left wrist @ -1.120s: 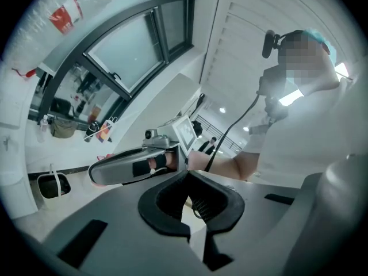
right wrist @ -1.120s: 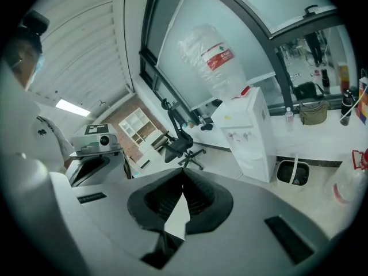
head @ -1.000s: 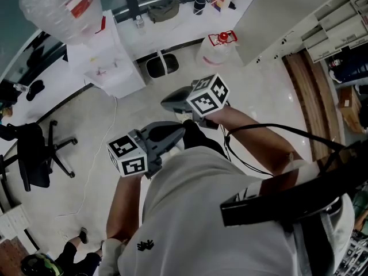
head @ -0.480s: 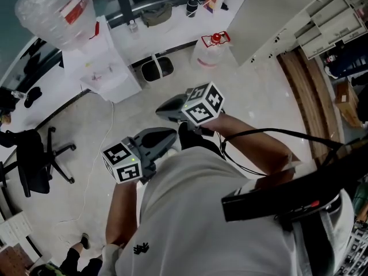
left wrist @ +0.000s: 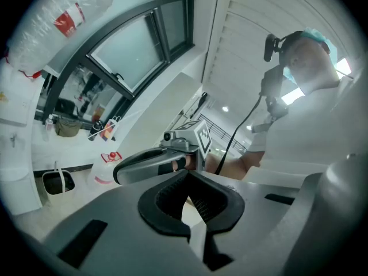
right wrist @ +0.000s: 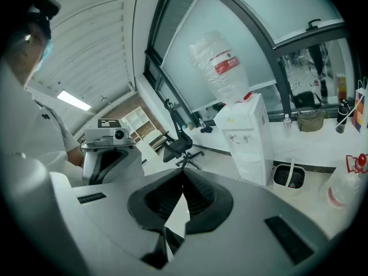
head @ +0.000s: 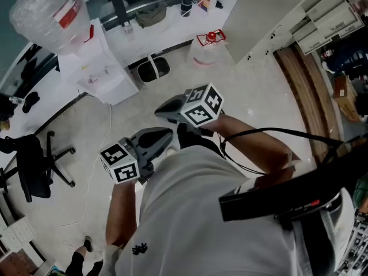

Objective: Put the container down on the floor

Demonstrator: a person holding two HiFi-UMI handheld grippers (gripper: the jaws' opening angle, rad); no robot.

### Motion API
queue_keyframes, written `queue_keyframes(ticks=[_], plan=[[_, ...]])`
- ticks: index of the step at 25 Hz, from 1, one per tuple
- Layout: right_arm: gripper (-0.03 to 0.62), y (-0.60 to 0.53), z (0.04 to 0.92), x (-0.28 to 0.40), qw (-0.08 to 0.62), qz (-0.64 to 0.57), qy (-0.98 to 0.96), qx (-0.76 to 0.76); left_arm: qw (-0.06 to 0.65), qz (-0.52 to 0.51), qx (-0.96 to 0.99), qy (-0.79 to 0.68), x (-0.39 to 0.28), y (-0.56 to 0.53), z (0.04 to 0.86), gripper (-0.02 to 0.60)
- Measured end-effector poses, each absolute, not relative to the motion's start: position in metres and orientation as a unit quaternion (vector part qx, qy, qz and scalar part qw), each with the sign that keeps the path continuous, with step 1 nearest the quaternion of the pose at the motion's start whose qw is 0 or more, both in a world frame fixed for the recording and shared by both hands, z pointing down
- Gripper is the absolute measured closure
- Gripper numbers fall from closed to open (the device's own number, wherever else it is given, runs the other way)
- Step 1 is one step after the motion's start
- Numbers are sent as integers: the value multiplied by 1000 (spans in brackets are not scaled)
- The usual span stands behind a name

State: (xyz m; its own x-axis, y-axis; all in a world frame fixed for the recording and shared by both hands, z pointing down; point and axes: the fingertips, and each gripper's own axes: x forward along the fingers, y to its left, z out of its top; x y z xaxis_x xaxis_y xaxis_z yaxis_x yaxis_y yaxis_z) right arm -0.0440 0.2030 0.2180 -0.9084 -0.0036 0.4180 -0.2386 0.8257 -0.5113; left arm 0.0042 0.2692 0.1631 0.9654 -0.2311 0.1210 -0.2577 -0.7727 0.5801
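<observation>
Head view from above: a person stands on a pale floor [head: 253,96] with both tools held close to the chest. The left gripper [head: 168,133] has its jaws pressed together with nothing between them, as its own view confirms [left wrist: 186,176]. The right gripper [head: 162,109], just far and right of the left one, is likewise clenched on nothing [right wrist: 183,172]. Each gripper shows in the other's view, the right [left wrist: 123,171] and the left [right wrist: 109,154]. The container [head: 205,49], a clear jug with a red cap, stands upright on the floor at the far side, well apart from both grippers, at the foot of a white counter [head: 167,30] and near the corner of a pale cabinet [head: 270,10]. A bin [head: 152,69] stands left of the container, a water dispenser [head: 95,56] further left, and an office chair [head: 34,163] at the left edge.
</observation>
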Motion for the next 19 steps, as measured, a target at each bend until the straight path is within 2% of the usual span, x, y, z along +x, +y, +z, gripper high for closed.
queue_keyframes(ticks=[10, 19], plan=[[577, 202, 223, -34, 196, 293, -933, 78, 328, 18, 937, -119, 9, 266, 175, 571], [579, 178, 250, 5, 190, 311, -923, 123, 374, -6, 918, -130, 10, 233, 202, 571]])
